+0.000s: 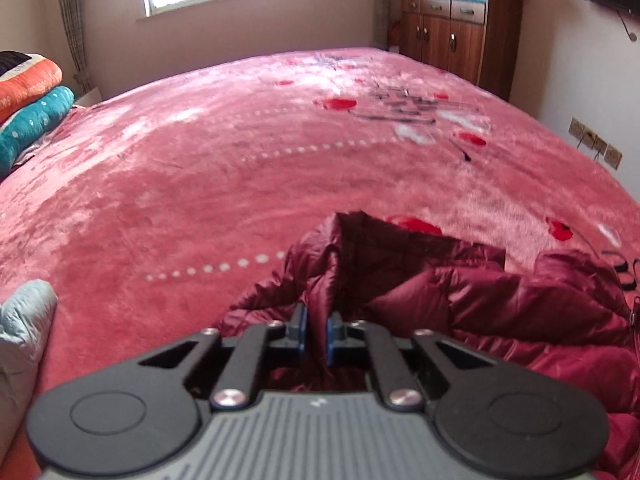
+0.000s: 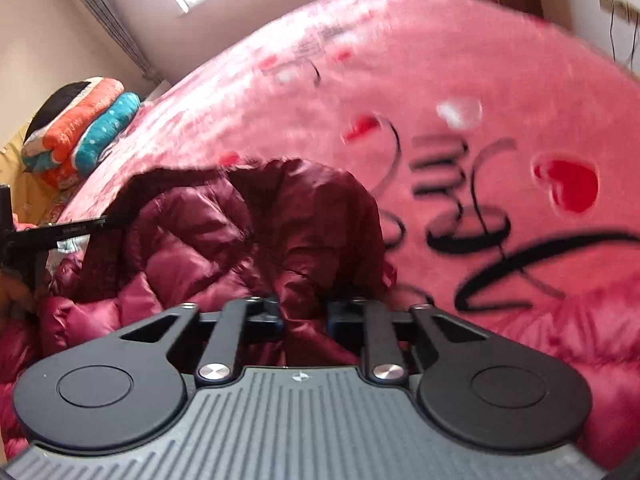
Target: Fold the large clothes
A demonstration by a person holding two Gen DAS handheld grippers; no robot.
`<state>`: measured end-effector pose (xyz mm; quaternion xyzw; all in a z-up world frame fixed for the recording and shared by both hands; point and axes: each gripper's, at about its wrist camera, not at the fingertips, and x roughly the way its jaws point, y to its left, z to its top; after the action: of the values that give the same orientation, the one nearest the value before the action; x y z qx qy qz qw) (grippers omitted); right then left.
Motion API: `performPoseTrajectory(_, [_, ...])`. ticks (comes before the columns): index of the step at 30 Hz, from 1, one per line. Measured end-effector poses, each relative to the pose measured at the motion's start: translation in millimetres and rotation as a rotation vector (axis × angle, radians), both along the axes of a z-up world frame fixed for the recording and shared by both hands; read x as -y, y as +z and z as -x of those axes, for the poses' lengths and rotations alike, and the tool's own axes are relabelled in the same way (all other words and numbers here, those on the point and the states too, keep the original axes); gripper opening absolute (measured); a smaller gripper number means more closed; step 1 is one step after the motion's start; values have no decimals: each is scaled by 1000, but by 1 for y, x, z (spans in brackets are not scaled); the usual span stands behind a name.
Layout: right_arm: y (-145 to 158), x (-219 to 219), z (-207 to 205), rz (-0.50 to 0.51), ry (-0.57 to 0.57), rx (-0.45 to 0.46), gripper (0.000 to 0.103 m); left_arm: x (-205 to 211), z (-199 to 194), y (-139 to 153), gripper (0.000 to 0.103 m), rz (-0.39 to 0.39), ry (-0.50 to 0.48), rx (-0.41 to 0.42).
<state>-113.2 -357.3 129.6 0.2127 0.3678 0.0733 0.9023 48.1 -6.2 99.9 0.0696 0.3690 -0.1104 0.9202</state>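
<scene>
A dark red quilted down jacket lies bunched at the near side of the bed. My left gripper is shut on a raised fold of the jacket, with the fabric pinched between its blue pads. In the right wrist view the same jacket is heaped to the left and centre. My right gripper is shut on another fold of it. Part of the left gripper's black frame shows at the left edge of that view.
The bed is covered by a pink plush blanket with red hearts and black lettering. Folded orange and teal quilts sit at the far left. A light grey-blue garment lies at the near left. A wooden cabinet stands by the far wall.
</scene>
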Motion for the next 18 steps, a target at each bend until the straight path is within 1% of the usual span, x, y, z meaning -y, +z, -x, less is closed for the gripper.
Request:
performPoseTrajectory(3, [24, -14, -10, 68, -8, 87, 10, -14, -2, 16, 5, 35, 29, 40])
performPoseTrajectory(5, [38, -25, -15, 133, 0, 148, 9, -27, -4, 29, 4, 57, 58, 75])
performPoseTrajectory(6, [50, -28, -21, 165, 2, 186, 9, -33, -5, 36, 3, 63, 73, 96])
performPoseTrajectory(10, [82, -47, -51, 285, -7, 344, 8, -66, -11, 63, 3, 95, 155, 177])
performPoseTrajectory(12, [95, -58, -70, 340, -13, 422, 8, -85, -14, 75, 2, 87, 202, 231])
performPoseTrajectory(15, [104, -76, -107, 414, -24, 521, 8, -115, -16, 89, 2, 103, 283, 292])
performPoseTrajectory(18, [98, -96, -149, 465, -30, 574, 8, -144, -21, 92, 2, 96, 357, 322])
